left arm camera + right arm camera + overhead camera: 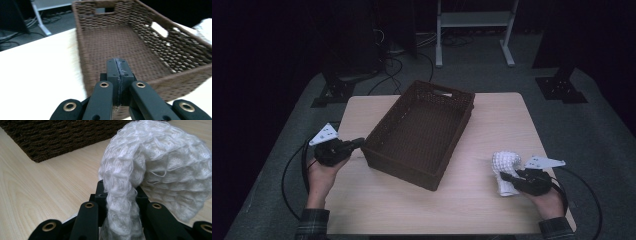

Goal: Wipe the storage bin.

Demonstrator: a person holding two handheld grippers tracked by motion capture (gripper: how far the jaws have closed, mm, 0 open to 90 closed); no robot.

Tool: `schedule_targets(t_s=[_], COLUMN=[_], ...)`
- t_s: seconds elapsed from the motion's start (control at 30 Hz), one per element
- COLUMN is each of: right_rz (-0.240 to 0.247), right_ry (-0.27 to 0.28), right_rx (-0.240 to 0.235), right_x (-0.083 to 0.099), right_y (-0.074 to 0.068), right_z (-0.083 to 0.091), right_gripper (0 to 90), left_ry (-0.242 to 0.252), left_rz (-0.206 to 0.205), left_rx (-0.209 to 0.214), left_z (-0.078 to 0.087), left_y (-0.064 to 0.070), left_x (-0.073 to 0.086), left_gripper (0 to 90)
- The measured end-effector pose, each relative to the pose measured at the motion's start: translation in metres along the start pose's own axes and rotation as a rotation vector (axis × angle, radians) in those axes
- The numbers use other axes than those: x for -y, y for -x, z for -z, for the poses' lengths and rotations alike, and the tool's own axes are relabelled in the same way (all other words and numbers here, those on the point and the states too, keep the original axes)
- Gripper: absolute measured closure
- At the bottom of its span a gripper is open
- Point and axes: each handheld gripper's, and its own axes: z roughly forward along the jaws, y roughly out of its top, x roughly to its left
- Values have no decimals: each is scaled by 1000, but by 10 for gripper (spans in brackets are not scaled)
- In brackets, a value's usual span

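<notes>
Two grippers: one loaded, one idle.
Right jaws: pinching a fold of the white knitted cloth (150,170); fabric bunches up between them and flops over to the right of the right gripper view.
Right gripper (512,178): lower right of the high view, low over the table (472,200).
Cloth position: (505,172) lower right, partly resting on the tabletop, well apart from the basket (419,132).
Why held so: my read, a pinch on one fold lets the rest hang free for a lift into the basket.
Left jaws: pressed together, nothing between them; seam shows closed in the left gripper view.
Left gripper (357,142): left of centre in the high view, tips just beside the basket's near-left corner; contact, cannot tell.
Why there: probably bracing or ready to steady the basket (130,45).
Basket: brown woven, open top, empty, set diagonally mid-frame.
Edges: tall walls, so the cloth must clear the rim.
Open room: bare tabletop between cloth and basket; route up and left looks unobstructed.
Table edge: close below the right hand (549,202).
</notes>
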Motion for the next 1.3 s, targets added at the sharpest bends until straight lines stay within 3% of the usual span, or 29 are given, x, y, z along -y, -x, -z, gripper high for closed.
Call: schedule_targets(t_s=[0.2,0.27,0.47,0.6,0.83,1.1,1.3], right_rz=[0,0,-1,-2,-6,-32,-33], right_ry=[0,1,2,3,4,-2,2], right_rx=[3,4,8,10,14,16,45], right_x=[1,1,1,2,1,1,2], right_y=[1,1,1,1,1,5,8], right_z=[0,0,1,2,2,3,4], right_gripper=[723,723,723,723,723,725,725], left_ry=[-3,-30,-33,-38,-45,-70,-72], left_rz=[42,46,58,53,43,7,-11], left_rx=[-32,-39,0,-4,39,112,180], left_z=[-4,-8,-15,-17,-20,-31,-42], left_y=[-20,-23,-24,-21,-9,15,34], left_x=[13,16,21,20,21,17,13], left_gripper=[900,900,900,900,900,900,900])
